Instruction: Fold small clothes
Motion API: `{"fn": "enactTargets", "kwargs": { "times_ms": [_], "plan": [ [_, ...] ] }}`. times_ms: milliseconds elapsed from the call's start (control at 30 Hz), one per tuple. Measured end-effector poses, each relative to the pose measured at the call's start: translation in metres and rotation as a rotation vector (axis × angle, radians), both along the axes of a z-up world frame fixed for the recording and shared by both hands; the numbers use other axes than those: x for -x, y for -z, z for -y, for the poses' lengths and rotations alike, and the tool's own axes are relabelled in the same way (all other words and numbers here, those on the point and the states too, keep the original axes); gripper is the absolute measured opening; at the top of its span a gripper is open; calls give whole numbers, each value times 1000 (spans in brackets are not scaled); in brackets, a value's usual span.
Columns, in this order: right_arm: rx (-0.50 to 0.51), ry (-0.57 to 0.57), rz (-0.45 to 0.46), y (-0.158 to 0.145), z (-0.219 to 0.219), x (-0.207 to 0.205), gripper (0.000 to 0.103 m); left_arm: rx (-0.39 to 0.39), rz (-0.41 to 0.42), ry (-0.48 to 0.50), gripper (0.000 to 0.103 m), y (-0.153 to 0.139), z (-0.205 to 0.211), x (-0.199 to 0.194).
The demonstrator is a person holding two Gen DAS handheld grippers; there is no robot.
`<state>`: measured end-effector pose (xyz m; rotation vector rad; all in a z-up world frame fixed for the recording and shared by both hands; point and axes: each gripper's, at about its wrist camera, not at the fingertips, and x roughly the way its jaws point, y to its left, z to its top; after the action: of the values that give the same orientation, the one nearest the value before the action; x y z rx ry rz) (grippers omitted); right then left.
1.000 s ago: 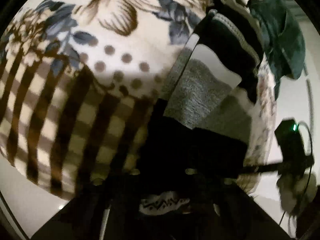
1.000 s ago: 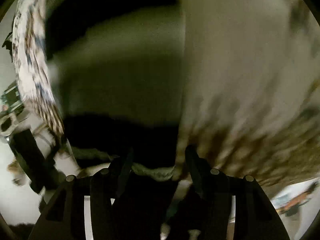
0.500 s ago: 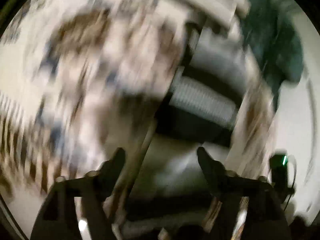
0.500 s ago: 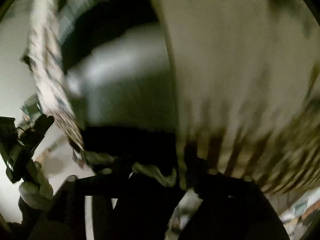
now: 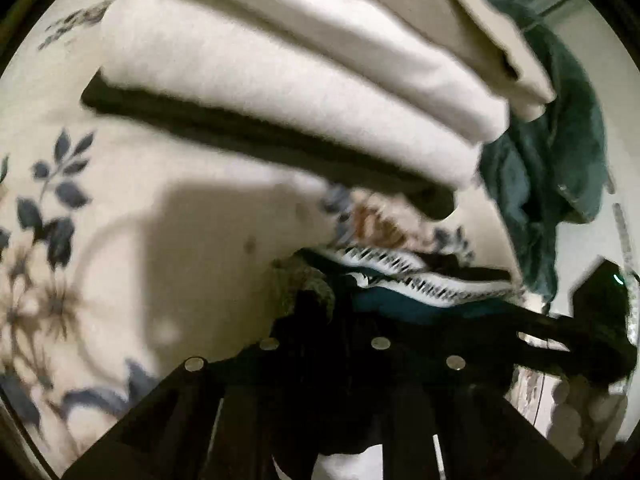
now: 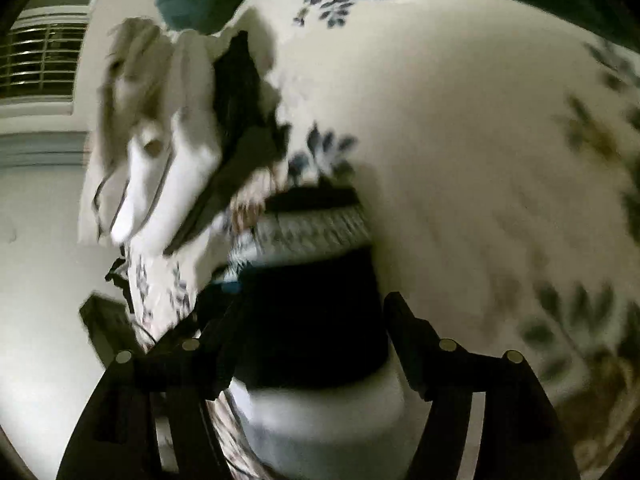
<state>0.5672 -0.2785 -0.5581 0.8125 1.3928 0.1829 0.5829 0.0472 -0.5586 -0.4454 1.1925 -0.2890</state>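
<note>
My right gripper (image 6: 312, 320) stood well open, its two black fingers (image 6: 416, 336) set apart on either side of a small folded garment, black with a white band and a patterned knit edge (image 6: 316, 304). The cloth lay between the fingers, but I could not tell whether either one touched it. My left gripper (image 5: 340, 320) sat dark against the same dark cloth (image 5: 400, 280), so I could not tell how far it was open or whether it held anything; the patterned edge lay just ahead of it.

The garment rested on the cream bedspread printed with blue and brown flowers (image 6: 480, 140), close to the bed's edge, where the cover dropped toward the pale floor (image 6: 36, 300). As I judged it, that was the risk: any careless push or a lift from one side only could have slid the bundle over that edge or sprung its folds open, since nothing seemed to pin the layers together.

Beyond the garment a stack of folded white and beige cloths on a black one (image 5: 300, 80) lay further in on the bed, and a crumpled dark green garment (image 5: 560, 160) lay past the stack. A wide sweep could have knocked that stack.
</note>
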Motion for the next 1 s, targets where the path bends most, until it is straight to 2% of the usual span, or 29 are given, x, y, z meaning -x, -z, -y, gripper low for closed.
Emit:
{"fn": "enactTargets", "kwargs": {
  "times_ms": [33, 67, 133, 200, 300, 400, 500, 533, 567, 600, 633, 733, 767, 833, 900, 1000],
  "plan": [
    [66, -12, -4, 0, -6, -6, 14, -3, 23, 4, 10, -3, -1, 3],
    [114, -26, 9, -2, -12, -8, 8, 7, 49, 9, 10, -9, -2, 7],
    [145, -37, 57, -5, -14, -9, 7, 15, 83, 9, 10, -14, -6, 6],
    [149, -16, 80, -6, -4, -6, 7, 39, 52, 13, 10, -2, -11, -6],
    [145, 21, 26, 21, 8, -7, 7, 43, -19, 28, 10, 27, -6, -27],
    [129, 17, -33, 36, 7, -16, 8, 70, -57, 51, 11, 30, -6, -33],
    [120, 5, -18, 16, 9, -8, 37, 129, -74, 61, 24, 14, -19, -23],
    [127, -4, 1, 7, 8, -2, 45, 146, -65, 67, 34, 7, -24, -16],
    [121, -25, 28, -4, 7, 10, 48, 148, -56, 75, 54, 2, -27, -9],
    [112, -60, 41, -10, 3, 22, 52, 135, -46, 85, 62, -4, -29, 0],
    [109, -92, 34, -10, -2, 30, 62, 129, -35, 94, 63, -7, -30, 7],
    [181, -227, -76, 17, -19, 56, 65, 114, -53, 111, 63, -5, -35, 32],
    [177, -222, -83, 23, -19, 63, 67, 110, -65, 114, 63, -3, -37, 40],
    [98, -155, -97, 20, -8, 75, 67, 115, -87, 114, 63, -2, -44, 60],
    [38, -105, -77, 3, 3, 92, 67, 148, -102, 96, 63, -6, -47, 84],
    [10, -103, -62, -21, 10, 135, 67, 176, -147, 77, 64, -15, -55, 135]
  ]
}}
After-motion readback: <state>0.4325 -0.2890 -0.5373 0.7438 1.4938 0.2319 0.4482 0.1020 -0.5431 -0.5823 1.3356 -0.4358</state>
